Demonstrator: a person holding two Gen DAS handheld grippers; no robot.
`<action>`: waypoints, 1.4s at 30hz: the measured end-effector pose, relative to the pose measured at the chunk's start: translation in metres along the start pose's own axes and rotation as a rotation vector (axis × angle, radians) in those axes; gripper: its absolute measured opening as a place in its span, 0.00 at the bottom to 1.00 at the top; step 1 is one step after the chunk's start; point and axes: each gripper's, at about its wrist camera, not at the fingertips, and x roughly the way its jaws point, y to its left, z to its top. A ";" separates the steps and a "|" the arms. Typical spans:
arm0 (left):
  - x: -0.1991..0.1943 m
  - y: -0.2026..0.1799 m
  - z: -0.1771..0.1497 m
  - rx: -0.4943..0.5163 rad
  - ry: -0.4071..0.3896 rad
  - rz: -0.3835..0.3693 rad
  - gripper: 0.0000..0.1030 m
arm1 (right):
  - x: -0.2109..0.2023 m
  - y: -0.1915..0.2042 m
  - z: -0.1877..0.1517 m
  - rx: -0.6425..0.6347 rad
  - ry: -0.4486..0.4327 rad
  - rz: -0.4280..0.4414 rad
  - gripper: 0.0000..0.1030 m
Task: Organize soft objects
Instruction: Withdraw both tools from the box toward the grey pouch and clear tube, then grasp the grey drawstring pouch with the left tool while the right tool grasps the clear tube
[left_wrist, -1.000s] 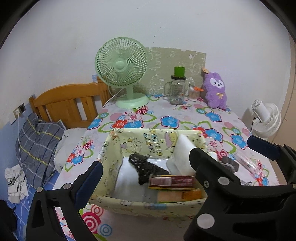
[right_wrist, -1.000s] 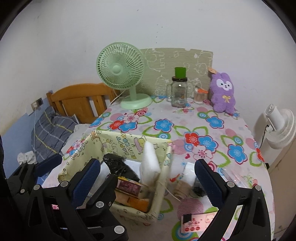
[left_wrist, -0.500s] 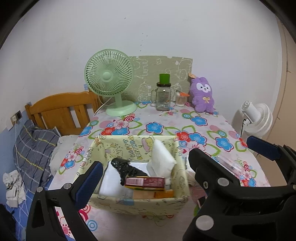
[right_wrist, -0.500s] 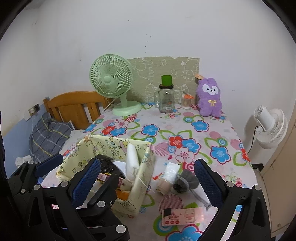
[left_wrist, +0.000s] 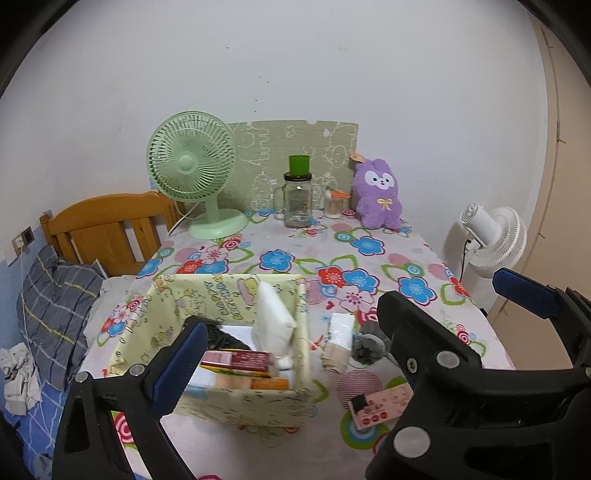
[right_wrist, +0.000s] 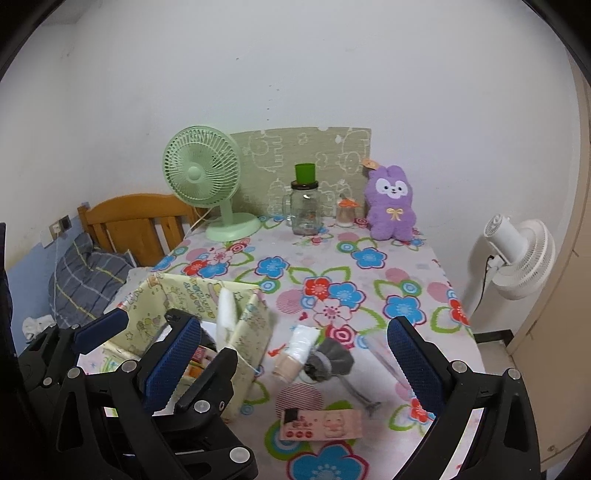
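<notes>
A yellow patterned fabric box (left_wrist: 173, 306) (right_wrist: 255, 325) stands at the near left of the flowered table. It holds a white soft pack (left_wrist: 271, 321), a black item (left_wrist: 221, 338) and small boxes. Right of it lie a white-and-beige roll (right_wrist: 297, 352) (left_wrist: 338, 343) and a grey sock (right_wrist: 330, 360) (left_wrist: 367, 347). A purple plush rabbit (left_wrist: 378, 194) (right_wrist: 391, 203) sits at the back right. My left gripper (left_wrist: 360, 325) is open and empty, above the box's near side. My right gripper (right_wrist: 290, 360) is open and empty, above the roll and sock.
A green desk fan (left_wrist: 194, 170), a glass jar with a green cup on top (left_wrist: 297, 199) and a small jar (left_wrist: 334, 203) stand at the back. A pink card (right_wrist: 319, 424) lies near the front. A white floor fan (right_wrist: 519, 254) stands right of the table, a bed (left_wrist: 55, 302) left.
Both grippers have pulled back and up from the box, so more of the table shows. The box and the things in it have not moved. Both grippers stay open.
</notes>
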 end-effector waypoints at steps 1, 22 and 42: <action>0.001 -0.003 0.000 0.000 0.003 -0.003 0.98 | -0.001 -0.003 -0.001 0.002 -0.001 -0.003 0.99; 0.023 -0.070 -0.020 0.067 0.003 -0.103 0.95 | 0.002 -0.066 -0.032 0.032 -0.013 -0.072 0.98; 0.086 -0.098 -0.049 0.078 0.171 -0.091 0.90 | 0.060 -0.108 -0.067 0.093 0.131 -0.087 0.91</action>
